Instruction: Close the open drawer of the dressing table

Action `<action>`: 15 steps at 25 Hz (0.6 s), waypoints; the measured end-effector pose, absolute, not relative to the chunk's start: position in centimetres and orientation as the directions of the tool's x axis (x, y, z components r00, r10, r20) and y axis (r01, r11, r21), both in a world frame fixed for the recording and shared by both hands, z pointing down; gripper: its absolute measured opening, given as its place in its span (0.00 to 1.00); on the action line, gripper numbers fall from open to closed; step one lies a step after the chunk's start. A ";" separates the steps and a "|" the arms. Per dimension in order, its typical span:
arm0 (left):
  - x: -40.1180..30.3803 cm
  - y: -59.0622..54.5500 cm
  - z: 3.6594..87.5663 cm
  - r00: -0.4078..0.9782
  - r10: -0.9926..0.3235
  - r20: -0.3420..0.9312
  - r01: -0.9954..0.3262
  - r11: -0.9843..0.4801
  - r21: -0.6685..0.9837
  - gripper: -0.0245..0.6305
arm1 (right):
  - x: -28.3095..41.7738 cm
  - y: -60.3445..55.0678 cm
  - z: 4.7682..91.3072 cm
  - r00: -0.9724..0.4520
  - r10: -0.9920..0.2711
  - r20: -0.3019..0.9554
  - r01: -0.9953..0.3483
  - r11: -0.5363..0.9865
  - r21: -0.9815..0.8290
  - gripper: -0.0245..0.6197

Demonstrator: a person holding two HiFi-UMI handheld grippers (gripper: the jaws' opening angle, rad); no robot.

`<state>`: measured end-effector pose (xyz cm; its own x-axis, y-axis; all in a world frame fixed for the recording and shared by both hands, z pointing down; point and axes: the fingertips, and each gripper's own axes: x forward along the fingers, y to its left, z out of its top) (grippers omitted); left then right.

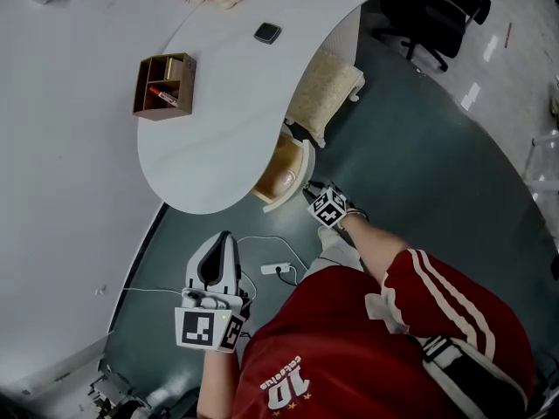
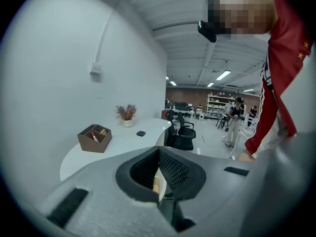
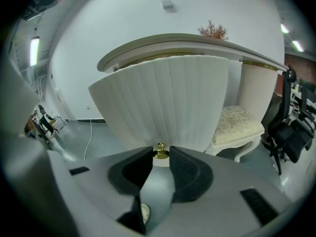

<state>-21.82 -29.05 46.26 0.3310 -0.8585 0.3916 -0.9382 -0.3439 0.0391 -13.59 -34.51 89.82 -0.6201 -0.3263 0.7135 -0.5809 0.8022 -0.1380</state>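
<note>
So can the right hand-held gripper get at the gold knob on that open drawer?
Probably yes. The right hand-held gripper points straight at the gold knob on the drawer front. Its jaws are slightly apart, the knob sits just beyond their tips, and nothing is between.

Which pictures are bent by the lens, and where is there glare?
Left gripper view and right gripper view: strong fisheye, black corners. Head view: even light, pale glare streaks on the floor. Left gripper view: bright ceiling lamps far behind. Right gripper view: drawer front evenly lit, its gold knob glints.
</note>
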 end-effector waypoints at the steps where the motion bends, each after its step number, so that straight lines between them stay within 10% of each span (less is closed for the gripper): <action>1: -22.0 -29.2 46.3 0.329 -0.857 0.396 -0.938 -0.343 0.038 0.04 | -13.9 -34.8 89.8 -0.625 -0.329 0.708 -0.578 0.805 -0.137 0.20; 15: -23.4 -31.6 48.6 0.301 -0.819 0.488 -0.939 -0.345 -0.001 0.04 | -18.7 -38.2 89.9 -0.714 -0.240 0.658 -0.468 0.863 -0.193 0.20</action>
<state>-23.35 -31.63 48.55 0.3006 -0.8194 0.4880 -0.9386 -0.3451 -0.0012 -18.73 -38.16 89.92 -0.7137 -0.2399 0.6581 -0.4675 0.8627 -0.1926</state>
